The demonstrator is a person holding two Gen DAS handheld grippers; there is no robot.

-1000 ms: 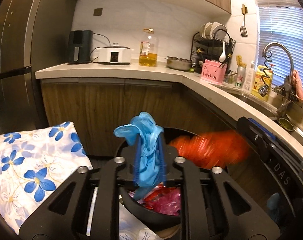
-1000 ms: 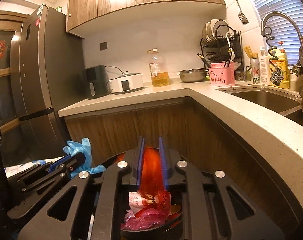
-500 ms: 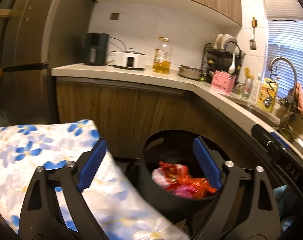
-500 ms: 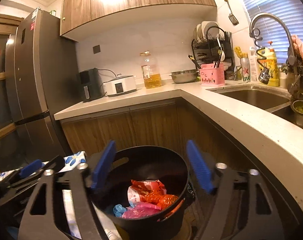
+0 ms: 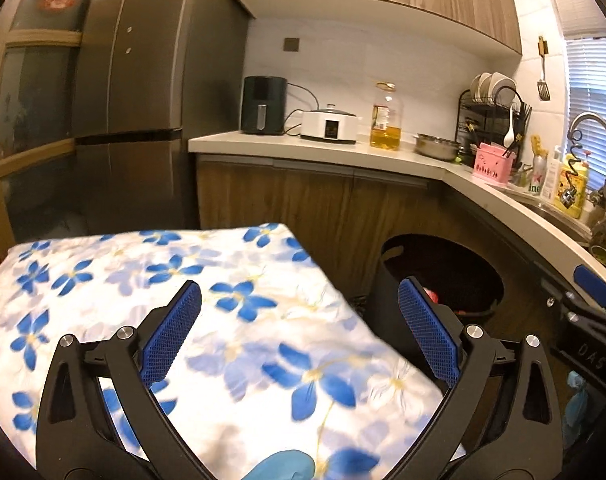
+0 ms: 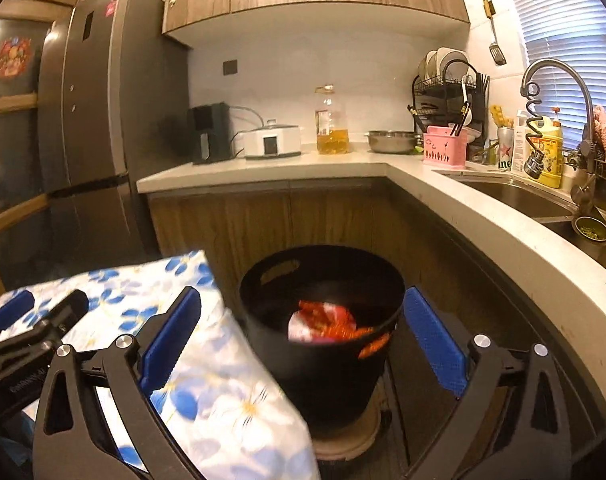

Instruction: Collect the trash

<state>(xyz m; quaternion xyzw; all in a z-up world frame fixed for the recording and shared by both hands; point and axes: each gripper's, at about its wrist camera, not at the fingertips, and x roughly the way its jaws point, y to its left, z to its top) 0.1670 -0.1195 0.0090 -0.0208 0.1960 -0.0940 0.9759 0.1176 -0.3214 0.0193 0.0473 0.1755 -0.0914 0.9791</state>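
Through the left wrist camera, our left gripper hangs over the flowered cloth, its jaws opening, already spread wide with nothing between the blue pads. The cloth's right edge drops off just beside the black bin, which stands on the floor in the corner where the two runs of wooden cabinets meet. The counter edge curves round behind and to the right of the bin, so the free space lies above the cloth and over the bin's mouth. The bin stands upright, mouth up; a little red trash shows inside past the right pad. A blue glove-like scrap lies on the cloth at the bottom edge.

Through the right wrist camera, our right gripper faces the bin squarely, jaws opening and already wide, empty, the pads apart on either side of it without touching. The red and white wrappers lie crumpled in the bin, no clear long axis. The cloth touches or nearly touches the bin's left wall; the counter overhangs on the right. The left gripper shows at the left edge over the cloth.
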